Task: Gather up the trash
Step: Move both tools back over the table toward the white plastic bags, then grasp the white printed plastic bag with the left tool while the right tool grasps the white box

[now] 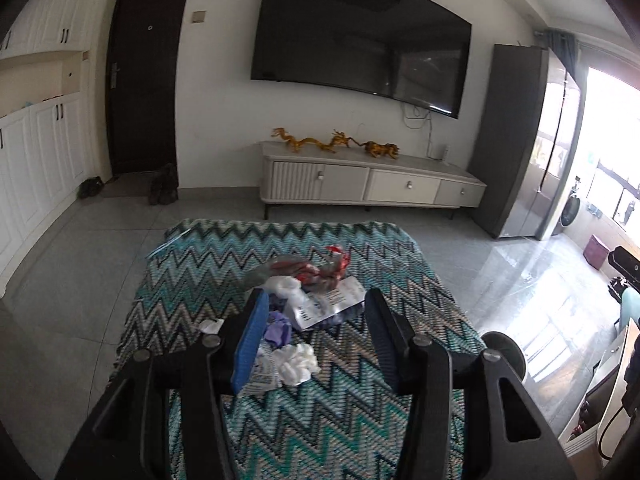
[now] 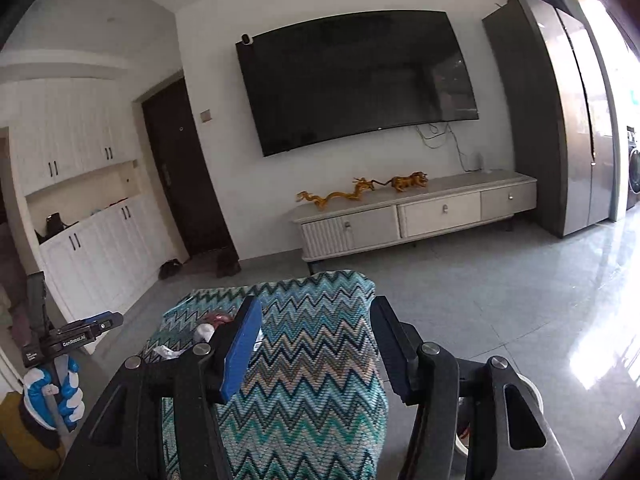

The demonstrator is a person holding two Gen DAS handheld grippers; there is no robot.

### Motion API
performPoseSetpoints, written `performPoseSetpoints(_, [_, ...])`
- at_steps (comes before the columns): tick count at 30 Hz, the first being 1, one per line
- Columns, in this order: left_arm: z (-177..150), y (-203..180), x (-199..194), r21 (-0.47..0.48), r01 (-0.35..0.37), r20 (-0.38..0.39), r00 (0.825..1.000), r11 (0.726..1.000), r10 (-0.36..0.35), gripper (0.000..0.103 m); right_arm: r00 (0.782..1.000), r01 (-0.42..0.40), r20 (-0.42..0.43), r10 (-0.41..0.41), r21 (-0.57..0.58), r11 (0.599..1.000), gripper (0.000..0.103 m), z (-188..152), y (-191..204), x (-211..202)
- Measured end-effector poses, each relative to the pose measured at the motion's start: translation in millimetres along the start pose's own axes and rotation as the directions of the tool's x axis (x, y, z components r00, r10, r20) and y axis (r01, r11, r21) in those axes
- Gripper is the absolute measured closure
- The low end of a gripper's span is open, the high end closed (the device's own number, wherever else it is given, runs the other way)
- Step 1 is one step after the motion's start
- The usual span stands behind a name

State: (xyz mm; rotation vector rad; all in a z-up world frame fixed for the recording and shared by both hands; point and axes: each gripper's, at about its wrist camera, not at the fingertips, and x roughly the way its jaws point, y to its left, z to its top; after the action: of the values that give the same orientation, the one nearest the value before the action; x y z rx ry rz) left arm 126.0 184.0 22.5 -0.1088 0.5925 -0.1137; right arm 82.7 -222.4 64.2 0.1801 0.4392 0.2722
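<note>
- Trash pile (image 1: 304, 300) sits mid-surface on the zigzag cloth (image 1: 320, 420): white tissue wads (image 1: 298, 362), purple scrap (image 1: 280, 330), printed packet (image 1: 332, 304), red wrapper (image 1: 320, 270).
- My left claw (image 1: 316, 300) hovers above the pile, fingers spread wide, holding nothing, touching nothing.
- Step, I judge: first grab. Best to drop straight down on one loose piece, likely the nearest tissue wad, and pinch only that, keeping the cloth out of the pads.
- My right claw (image 2: 316, 312) hangs to the right over the cloth edge, spread wide, empty; pile only peeks past its left finger.
- Round white rim (image 1: 504, 354) right of the surface, maybe the bin; can't tell.
</note>
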Motion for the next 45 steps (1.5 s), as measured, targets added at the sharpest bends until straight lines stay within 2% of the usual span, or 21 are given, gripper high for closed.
performPoseSetpoints(2, [-6.0, 17.5, 4.9, -0.036, -0.027, -0.016, 1.000, 0.999, 0.027, 0.042, 0.999, -0.035, -0.026, 0.035, -0.008, 0.999, 0.049, -1.1, 9.9, 17.8])
performPoseSetpoints(6, [-24.2, 37.4, 25.6, -0.079, -0.056, -0.077, 0.996, 0.995, 0.050, 0.041, 0.993, -0.079, -0.088, 0.077, -0.019, 0.997, 0.049, -6.3, 22.9, 55.0])
performPoseSetpoints(11, [-44.1, 48.6, 71.4, -0.094, -0.071, -0.184, 0.981, 0.993, 0.053, 0.041, 0.974, -0.129, -0.192, 0.118, -0.047, 0.991, 0.049, -20.1, 41.5, 110.6])
performPoseSetpoints(15, [-56.0, 52.9, 109.0, -0.096, -0.068, -0.245, 0.968, 0.993, 0.043, 0.041, 0.953, -0.155, -0.269, 0.136, -0.053, 0.986, 0.049, -35.3, 51.3, 154.7])
performPoseSetpoints(19, [-65.9, 59.0, 141.3, -0.108, -0.056, -0.296, 0.955, 0.993, 0.022, 0.043, 0.923, -0.171, -0.356, 0.147, -0.036, 0.985, 0.049, -53.0, 58.6, 203.2])
performPoseSetpoints(23, [-75.0, 71.4, 162.0, -0.151, -0.039, -0.325, 0.946, 0.988, -0.013, 0.051, 0.890, -0.177, -0.430, 0.154, -0.013, 0.984, 0.049, -70.4, 62.6, 246.7])
performPoseSetpoints(27, [-81.9, 87.2, 171.5, -0.206, -0.009, -0.326, 0.943, 0.979, -0.060, 0.057, 0.855, -0.194, -0.485, 0.186, 0.036, 0.980, 0.049, -84.3, 64.9, 284.1])
performPoseSetpoints(33, [-89.3, 113.4, 169.7, -0.309, 0.073, -0.277, 0.947, 0.948, -0.164, 0.073, 0.809, -0.208, -0.532, 0.251, 0.142, 0.968, 0.049, -101.9, 67.4, 344.5])
performPoseSetpoints(35, [-91.0, 117.4, 166.8, -0.318, 0.083, -0.264, 0.949, 0.944, -0.172, 0.082, 0.799, -0.197, -0.542, 0.261, 0.174, 0.965, 0.049, -107.6, 66.7, 360.6])
performPoseSetpoints(42, [-97.6, 129.9, 158.8, -0.375, 0.124, -0.222, 0.950, 0.919, -0.219, 0.086, 0.770, -0.173, -0.541, 0.340, 0.335, 0.926, 0.049, -126.8, 53.7, 391.8])
performPoseSetpoints(43, [-97.9, 130.1, 157.9, -0.377, 0.125, -0.219, 0.951, 0.918, -0.220, 0.086, 0.769, -0.177, -0.531, 0.355, 0.357, 0.917, 0.052, -127.9, 52.7, 393.1])
performPoseSetpoints(44, [-98.6, 130.0, 156.1, -0.377, 0.127, -0.215, 0.951, 0.917, -0.221, 0.087, 0.767, -0.182, -0.521, 0.374, 0.382, 0.906, 0.061, -128.6, 50.6, 394.2])
performPoseSetpoints(45, [-99.2, 129.5, 154.2, -0.377, 0.129, -0.211, 0.952, 0.917, -0.221, 0.087, 0.765, -0.187, -0.509, 0.393, 0.408, 0.893, 0.065, -129.1, 48.5, 395.0])
